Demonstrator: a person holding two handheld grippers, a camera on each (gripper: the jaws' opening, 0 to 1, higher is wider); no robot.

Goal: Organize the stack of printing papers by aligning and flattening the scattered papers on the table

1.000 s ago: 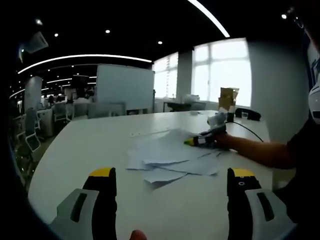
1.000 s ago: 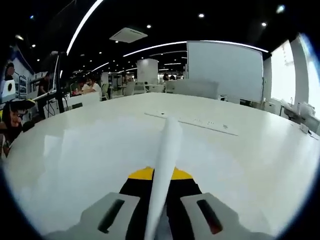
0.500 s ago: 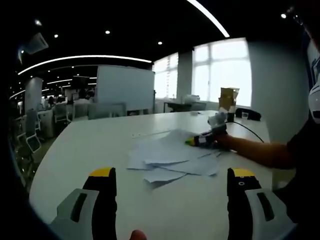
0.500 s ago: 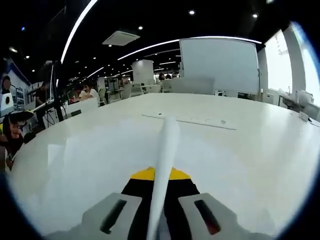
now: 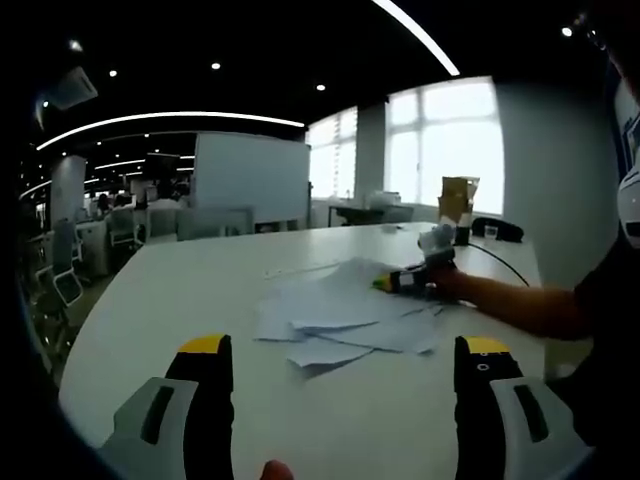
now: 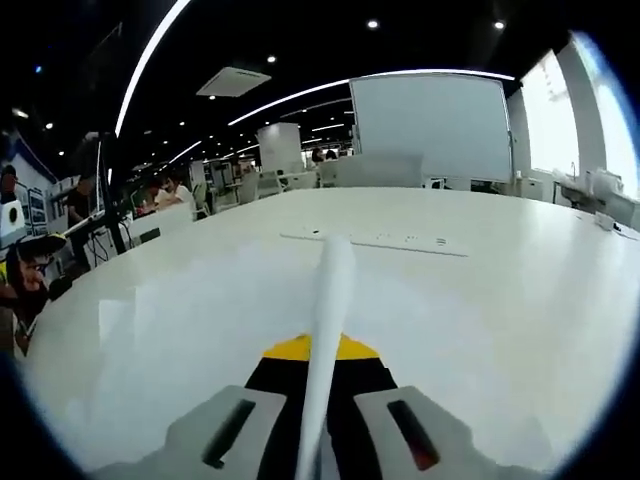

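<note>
Task barely started, by the look of it. Papers (image 5: 340,318) lie in a loose, fanned pile on the white bench (image 5: 170,300), sheets skewed at different angles, corners sticking out toward 6 and 9 o'clock of the pile in the left gripper view. No squared stack yet.

Left hand-held gripper (image 5: 340,385): jaws spread wide, nothing between them, hovering short of the pile, well apart from it.

Right hand-held gripper (image 6: 318,380): jaws closed down on a single sheet (image 6: 330,290), seen edge-on, running from the jaws toward 12 o'clock in the right gripper view. In the left gripper view the right hand-held gripper (image 5: 405,282) sits at the pile's 2 o'clock edge, person's forearm (image 5: 520,305) trailing off toward 3 o'clock.

Left to do, judging from this: gather all sheets, line up edges, press flat. Alignment and flattening both not yet done. Cannot tell how many sheets there are.
</note>
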